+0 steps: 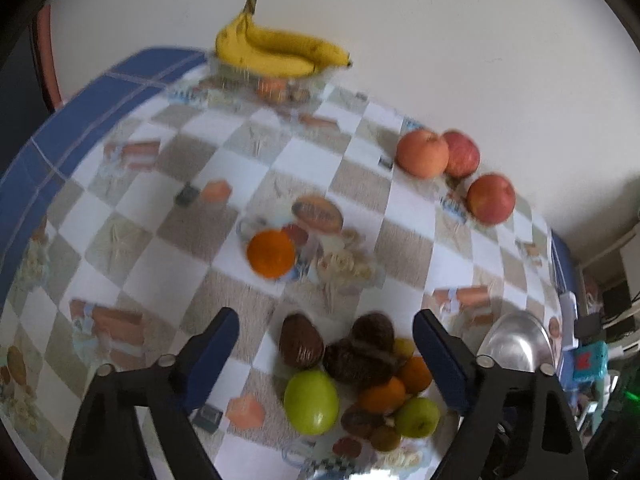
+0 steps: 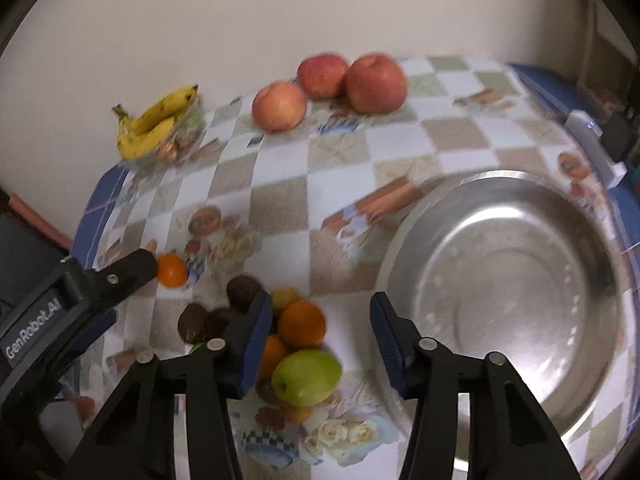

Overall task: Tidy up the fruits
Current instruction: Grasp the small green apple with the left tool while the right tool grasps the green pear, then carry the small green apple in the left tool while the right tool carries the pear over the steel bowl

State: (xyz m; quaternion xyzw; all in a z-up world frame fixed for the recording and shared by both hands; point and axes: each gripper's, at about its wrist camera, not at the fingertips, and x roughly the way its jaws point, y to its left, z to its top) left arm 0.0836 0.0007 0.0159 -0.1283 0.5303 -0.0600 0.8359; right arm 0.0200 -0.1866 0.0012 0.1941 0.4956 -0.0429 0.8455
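A pile of fruit lies on the checked tablecloth: two green apples (image 1: 311, 401) (image 2: 306, 376), oranges (image 1: 382, 395) (image 2: 301, 325) and dark brown fruits (image 1: 301, 341) (image 2: 242, 292). A lone orange (image 1: 271, 254) (image 2: 172, 270) lies apart. Three red apples (image 1: 422, 153) (image 2: 375, 83) sit near the wall. Bananas (image 1: 276, 50) (image 2: 154, 122) rest on a clear bowl. My left gripper (image 1: 326, 332) is open and empty above the pile. My right gripper (image 2: 320, 316) is open and empty, just right of the pile.
A large steel bowl (image 2: 516, 288) (image 1: 514, 342) stands empty right of the pile. The wall runs behind the table. The table's blue border (image 1: 80, 108) marks the left edge; clutter (image 1: 588, 344) lies beyond the right edge. The left gripper's body (image 2: 72, 300) reaches in beside the lone orange.
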